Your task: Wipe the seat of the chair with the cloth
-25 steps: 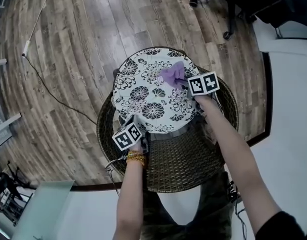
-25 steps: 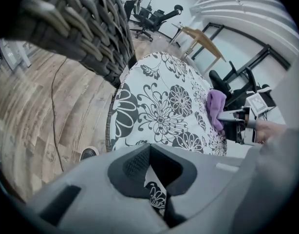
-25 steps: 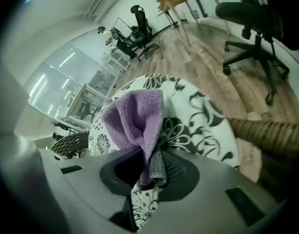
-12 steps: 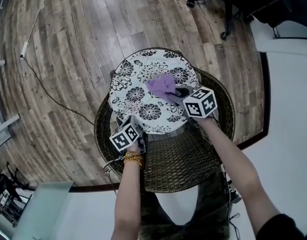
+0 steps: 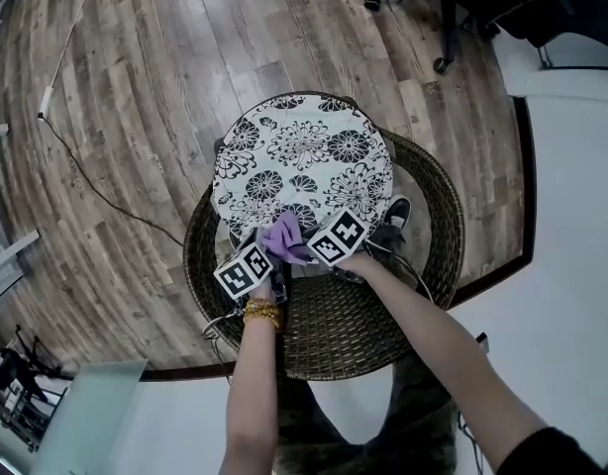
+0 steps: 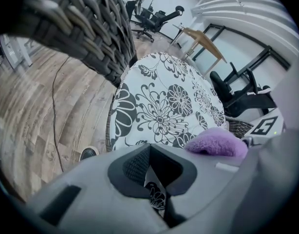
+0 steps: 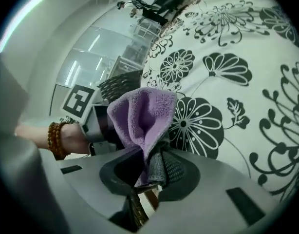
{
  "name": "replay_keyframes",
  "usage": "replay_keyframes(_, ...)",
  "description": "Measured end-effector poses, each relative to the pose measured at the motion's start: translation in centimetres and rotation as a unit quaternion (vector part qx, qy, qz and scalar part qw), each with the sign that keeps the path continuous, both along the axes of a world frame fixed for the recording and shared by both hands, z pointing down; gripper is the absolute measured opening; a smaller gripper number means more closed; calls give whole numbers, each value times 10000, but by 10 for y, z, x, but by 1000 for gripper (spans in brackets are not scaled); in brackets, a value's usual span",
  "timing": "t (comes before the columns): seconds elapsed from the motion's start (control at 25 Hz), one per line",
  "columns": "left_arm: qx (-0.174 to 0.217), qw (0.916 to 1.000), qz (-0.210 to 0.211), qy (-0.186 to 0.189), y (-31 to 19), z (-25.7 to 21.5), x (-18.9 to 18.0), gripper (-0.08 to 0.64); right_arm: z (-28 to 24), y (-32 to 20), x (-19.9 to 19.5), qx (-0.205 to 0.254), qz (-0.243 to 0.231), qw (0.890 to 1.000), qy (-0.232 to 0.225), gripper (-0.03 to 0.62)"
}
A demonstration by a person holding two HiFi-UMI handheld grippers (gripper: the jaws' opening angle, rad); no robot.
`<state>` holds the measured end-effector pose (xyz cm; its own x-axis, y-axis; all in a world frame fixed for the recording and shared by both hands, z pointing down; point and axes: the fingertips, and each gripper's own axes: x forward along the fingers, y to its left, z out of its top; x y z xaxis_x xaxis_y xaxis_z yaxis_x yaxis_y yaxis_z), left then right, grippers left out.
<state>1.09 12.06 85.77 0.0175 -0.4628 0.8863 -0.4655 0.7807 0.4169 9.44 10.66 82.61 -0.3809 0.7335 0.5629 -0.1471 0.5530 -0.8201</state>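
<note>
at the bottom centre of the head view, the wicker chair (image 5: 349,330) curves under both forearms. just above it, the left hand-held gripper (image 6: 150,179) is closed on the near edge of the floral seat cushion (image 5: 304,151), with a fold of patterned fabric pinched between its jaws. just beside it on the right, the right hand-held gripper (image 7: 149,172) clamps a bunched purple cloth (image 7: 142,113), which sits at the cushion's near edge, mid-frame. beyond, the wooden floor (image 5: 155,77) fills the upper frame, with a black office chair (image 5: 448,8) at the upper right.
</note>
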Motion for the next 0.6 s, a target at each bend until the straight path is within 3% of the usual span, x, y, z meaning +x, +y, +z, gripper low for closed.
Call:
replay_keyframes(0.16,-7,10000,22,9,0,-1,2,17,26,1,7,347,-23,9973,649,74)
replay_keyframes(0.32,12,10000,35,7,-2,-1,0,17,30,-10,8,886,-241,9934,692,74)
replay_keyframes(0.48,20,10000,58,19,-4,1,7,17,32,-29,14,1395,-40,9874,746,78)
replay_keyframes(0.6,50,10000,60,38,-7,2,11,17,34,-46,21,1492,195,9856,772,80)
